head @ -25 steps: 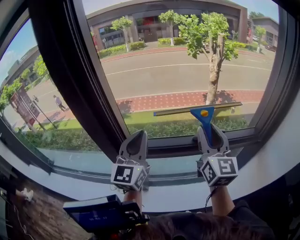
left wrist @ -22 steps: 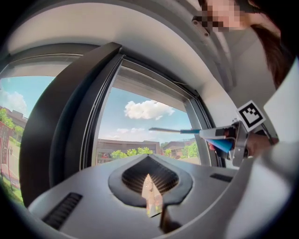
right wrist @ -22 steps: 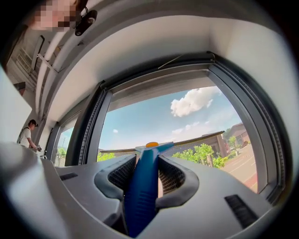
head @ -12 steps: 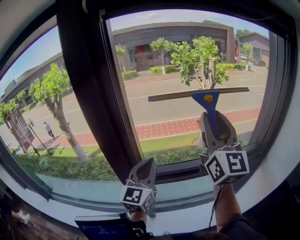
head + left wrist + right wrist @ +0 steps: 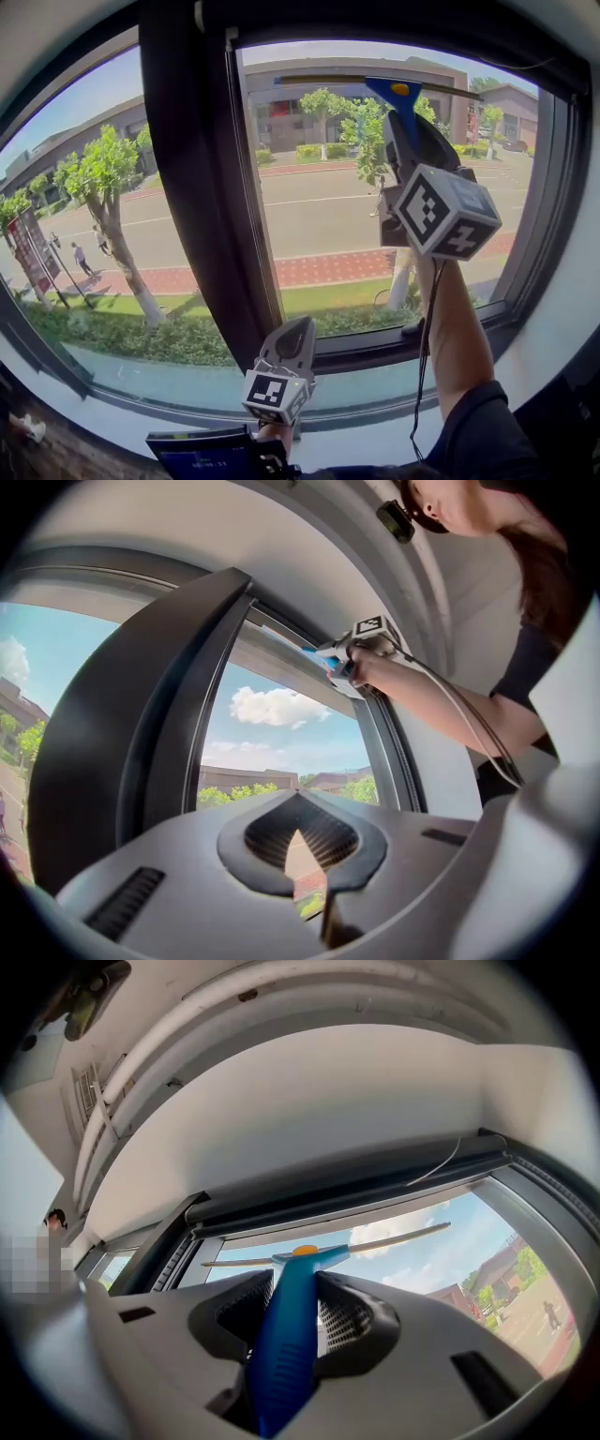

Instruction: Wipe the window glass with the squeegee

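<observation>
Right gripper [image 5: 410,131], jaws clamped on squeegee [image 5: 397,92], has climbed to window glass [image 5: 319,216] 12 o'clock. Downstroke likely next. Left gripper [image 5: 287,339] jaws closed, empty.

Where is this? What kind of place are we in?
Likely an upstairs room beside a street. A big window with a dark frame looks down on a road, trees and buildings, and the right tongs hold a squeegee up to it.
</observation>
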Available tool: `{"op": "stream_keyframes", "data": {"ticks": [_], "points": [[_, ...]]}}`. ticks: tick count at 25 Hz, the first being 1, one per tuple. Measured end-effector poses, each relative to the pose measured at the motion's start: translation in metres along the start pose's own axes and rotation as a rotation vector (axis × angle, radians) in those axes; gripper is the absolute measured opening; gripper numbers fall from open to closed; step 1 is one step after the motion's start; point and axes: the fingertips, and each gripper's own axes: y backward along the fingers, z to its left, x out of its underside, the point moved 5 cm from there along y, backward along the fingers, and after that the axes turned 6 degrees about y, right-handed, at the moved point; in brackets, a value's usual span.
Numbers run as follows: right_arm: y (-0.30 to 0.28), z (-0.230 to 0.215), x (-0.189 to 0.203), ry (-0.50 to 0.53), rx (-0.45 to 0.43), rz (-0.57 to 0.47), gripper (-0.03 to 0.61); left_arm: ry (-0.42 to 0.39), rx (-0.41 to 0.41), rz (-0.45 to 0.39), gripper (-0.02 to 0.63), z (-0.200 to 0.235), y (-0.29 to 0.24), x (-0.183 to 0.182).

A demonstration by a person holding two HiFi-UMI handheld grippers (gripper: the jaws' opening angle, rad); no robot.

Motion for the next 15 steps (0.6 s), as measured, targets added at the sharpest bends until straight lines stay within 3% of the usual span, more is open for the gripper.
{"op": "stream_keyframes", "data": {"ticks": [5,15], "points": [[-0.042,0.009,-0.021,0.049,0.009,-0.011,0.144,-0.003,-0.018,-0.010,0.002,-0.001,0.003,-0.005],[-0.094,0.017,-0.032,0.022,0.010,-0.023,0.144,-0.025,-0.034,-0.030,0.002,0.001,0.003,-0.019]]}}
